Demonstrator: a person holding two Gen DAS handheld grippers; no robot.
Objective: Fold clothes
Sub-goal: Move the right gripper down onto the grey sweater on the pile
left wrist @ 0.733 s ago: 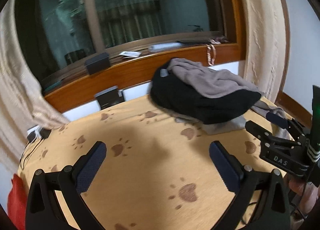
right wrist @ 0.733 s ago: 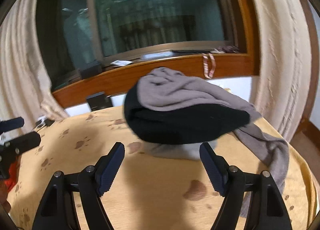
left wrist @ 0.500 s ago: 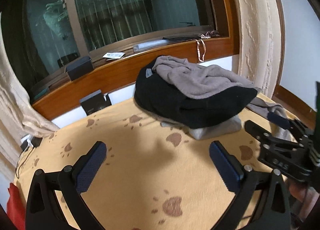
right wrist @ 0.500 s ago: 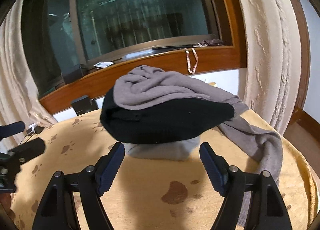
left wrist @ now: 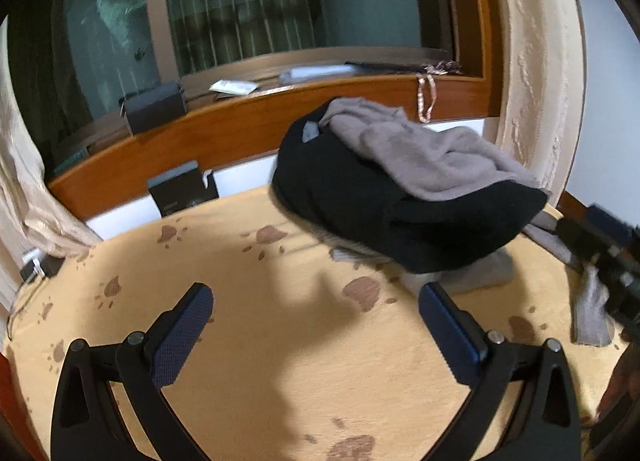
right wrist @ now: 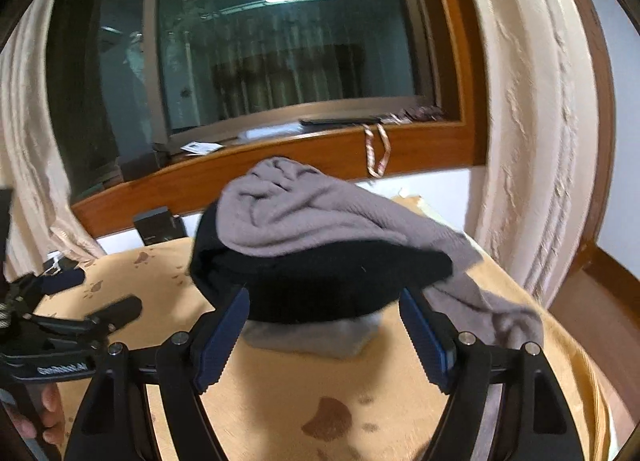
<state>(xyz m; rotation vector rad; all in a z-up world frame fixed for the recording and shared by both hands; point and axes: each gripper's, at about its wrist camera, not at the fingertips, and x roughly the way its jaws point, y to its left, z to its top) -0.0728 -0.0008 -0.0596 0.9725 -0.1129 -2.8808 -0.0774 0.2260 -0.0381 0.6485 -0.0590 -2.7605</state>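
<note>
A heap of clothes sits at the back right of the paw-print tablecloth [left wrist: 260, 341]. In it a taupe sweater [left wrist: 416, 153] lies over a black garment [left wrist: 384, 213], with a light grey piece [left wrist: 476, 277] underneath. My left gripper [left wrist: 316, 301] hovers open over bare cloth, short of the heap. My right gripper [right wrist: 324, 301] is open too. Its fingertips flank the front of the black garment [right wrist: 320, 281] and grey piece [right wrist: 312, 337], pads not pressing. A taupe sleeve [right wrist: 480, 301] trails to the right. Each gripper also shows in the other's view: right gripper [left wrist: 588, 229], left gripper [right wrist: 96, 293].
A wooden window sill [left wrist: 280, 121] behind the table carries a black box [left wrist: 154, 107], papers and a hanging striped strap [right wrist: 376, 153]. Cream curtains [right wrist: 532, 141] hang at both sides. A dark box [left wrist: 182, 189] stands at the table's far edge. A hand [right wrist: 40, 417] holds the left gripper.
Both grippers have moved in toward the heap. The right one has come up to it, so the black garment now sits between its fingertips. Its jaws stand slightly narrower.
</note>
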